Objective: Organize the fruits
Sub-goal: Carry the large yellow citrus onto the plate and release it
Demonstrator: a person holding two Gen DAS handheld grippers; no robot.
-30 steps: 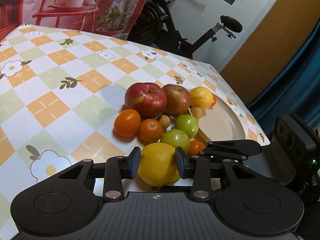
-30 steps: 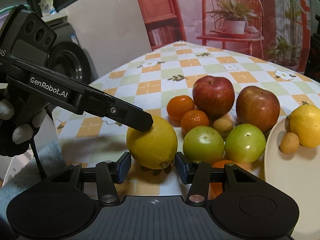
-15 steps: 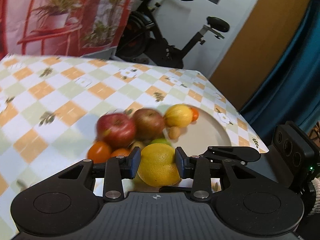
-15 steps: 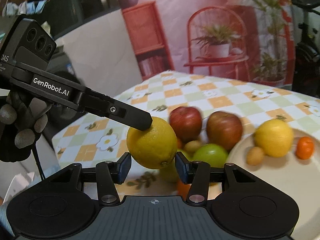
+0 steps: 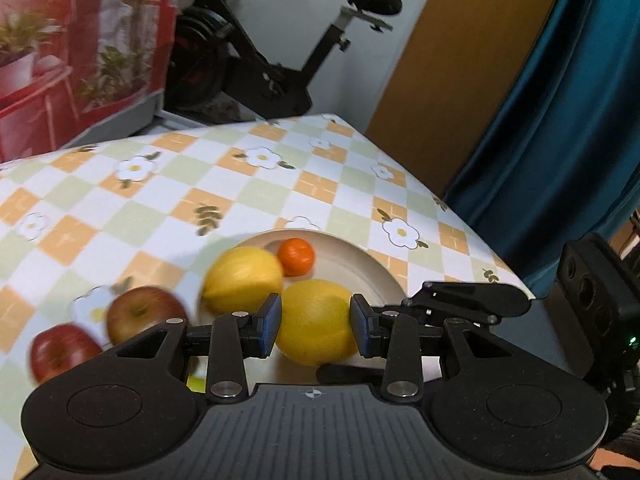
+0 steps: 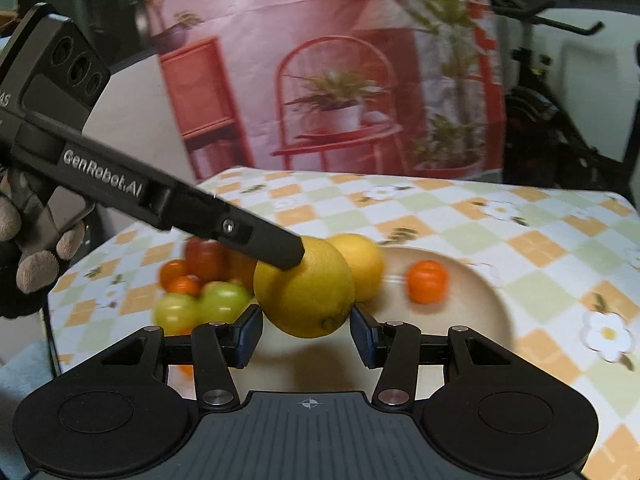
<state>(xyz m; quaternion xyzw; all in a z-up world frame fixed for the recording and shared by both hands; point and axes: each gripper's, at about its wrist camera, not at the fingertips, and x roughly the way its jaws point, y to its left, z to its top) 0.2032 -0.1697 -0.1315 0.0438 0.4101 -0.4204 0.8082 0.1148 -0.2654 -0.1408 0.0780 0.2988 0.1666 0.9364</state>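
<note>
Red apples [image 5: 64,350]: lying at the far left on the counter [image 5: 120,208], outside the plate; blurred, best left alone for now.
Green fruits [image 6: 200,306]: grouped on the counter left of the plate, with small oranges [image 6: 176,278] behind; low enough to pass over, but worth keeping the carry high.
Left tool [image 5: 315,324]: clenched on the held lemon [image 5: 316,322], one pad on each side, fruit lifted above the near edge of the plate [image 5: 372,268].
Second lemon [image 5: 244,280]: already on the plate, just beside the held one; good to lower a little to the right of it, to avoid a knock.
Small orange on plate [image 5: 297,257]: behind both lemons, near the middle; free room seems to be at the right part.
Release: probably best only once the lemon rests on the plate, pads opened slowly, since round fruit rolls easily.
Right tool [image 6: 307,334]: released, pads apart and holding nothing, just under the lemon; better kept away from the lowering path.
</note>
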